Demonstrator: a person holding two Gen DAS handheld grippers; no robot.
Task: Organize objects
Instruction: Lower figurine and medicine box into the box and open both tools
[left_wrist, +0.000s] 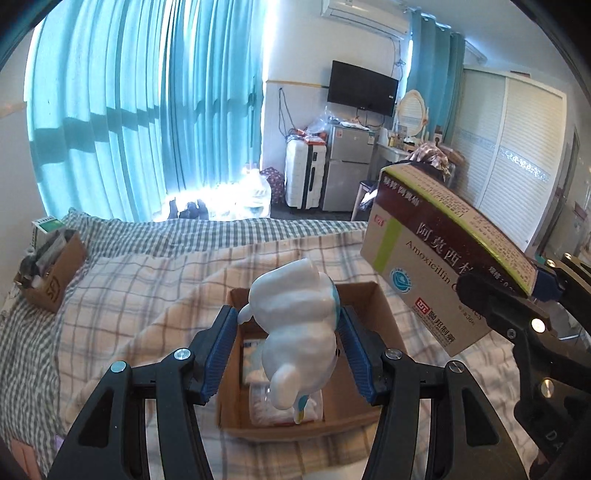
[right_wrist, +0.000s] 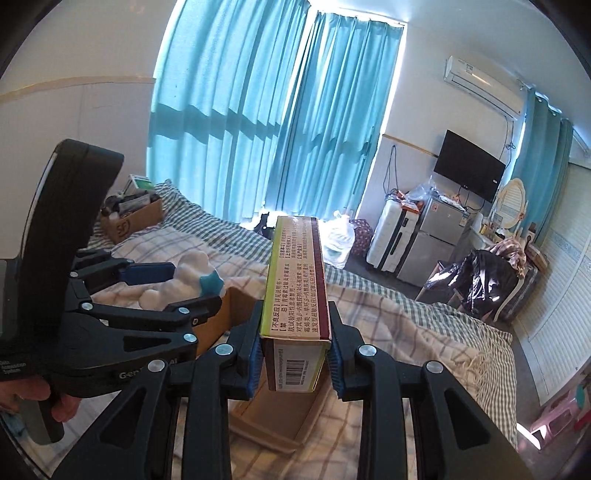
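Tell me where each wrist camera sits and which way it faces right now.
Left wrist: sits on the left hand-held gripper, looks forward and down over the open brown cardboard box on the checked bed; its blue-padded fingers clamp the white and teal plastic figurine.
Right wrist: sits on the right hand-held gripper, faces across the bed toward the turquoise curtains; its fingers clamp the maroon and green Amoxicillin medicine carton.
Shared: figurine, carton, cardboard box, curtains; each view shows the other gripper.

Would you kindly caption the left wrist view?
Left gripper holds a white toy above an open cardboard box on the bed.
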